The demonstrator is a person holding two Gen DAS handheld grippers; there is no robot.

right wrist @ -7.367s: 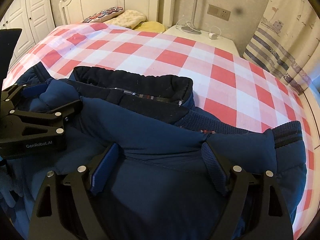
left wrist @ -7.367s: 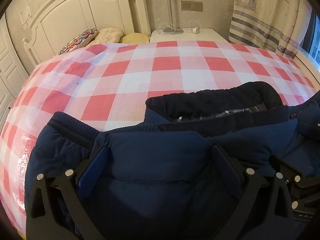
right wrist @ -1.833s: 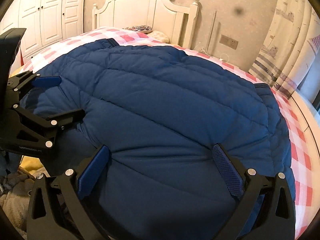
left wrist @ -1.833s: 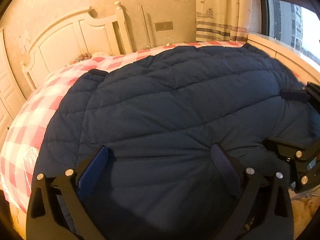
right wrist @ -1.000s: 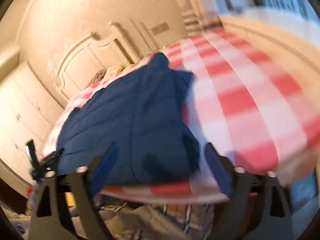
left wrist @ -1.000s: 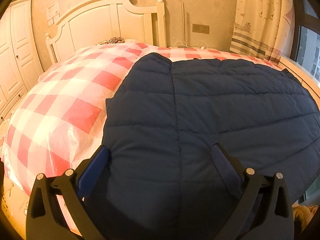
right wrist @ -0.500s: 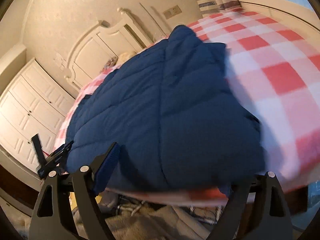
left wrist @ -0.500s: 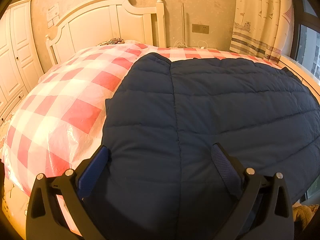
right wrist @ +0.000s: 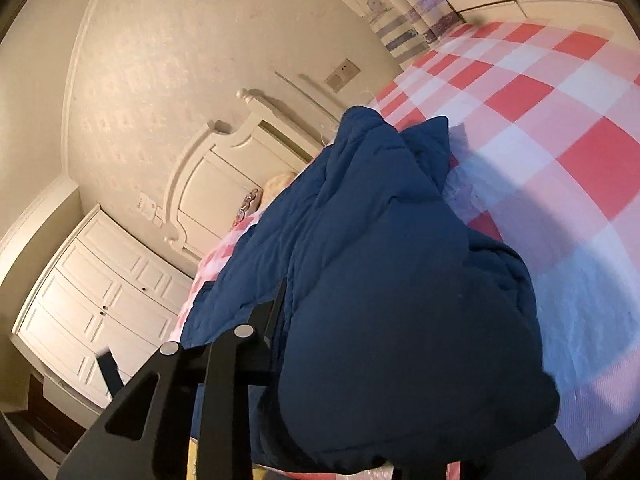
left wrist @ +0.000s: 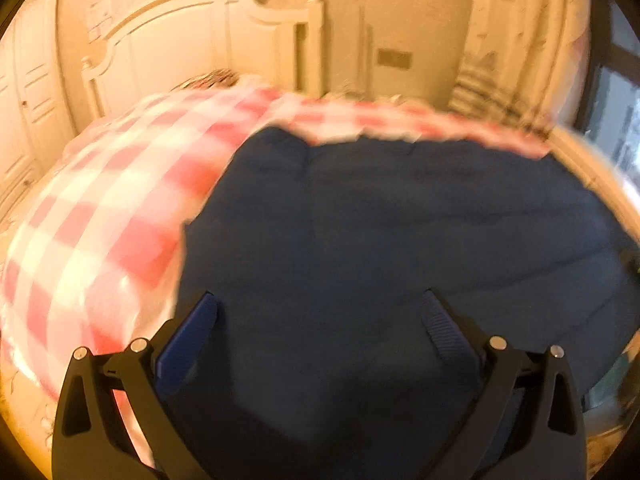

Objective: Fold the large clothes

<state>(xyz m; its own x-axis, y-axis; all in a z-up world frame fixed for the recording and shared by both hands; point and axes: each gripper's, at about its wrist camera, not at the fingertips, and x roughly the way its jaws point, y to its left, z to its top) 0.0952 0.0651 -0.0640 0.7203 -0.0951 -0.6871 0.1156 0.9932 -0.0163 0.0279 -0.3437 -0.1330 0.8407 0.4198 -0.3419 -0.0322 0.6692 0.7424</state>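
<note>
— Well, right gripper (right wrist: 360, 360)?
— Jaws just been closing, now clamped on a bunched fold of the quilted navy-blue padded jacket (right wrist: 384, 264); only one black finger (right wrist: 224, 368) in view.
— And left gripper (left wrist: 318, 320)?
— Spread wide above the same jacket (left wrist: 380, 240), blue pads (left wrist: 188, 340) gripping nothing.
— Jacket's place?
— Flat on the red-and-white checked bedspread (left wrist: 104, 216), near the foot edge.

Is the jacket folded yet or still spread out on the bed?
Mostly spread. The jacket lies flat over the checked bed; only its near corner bunches up in the right gripper, which has just closed on it.
</note>
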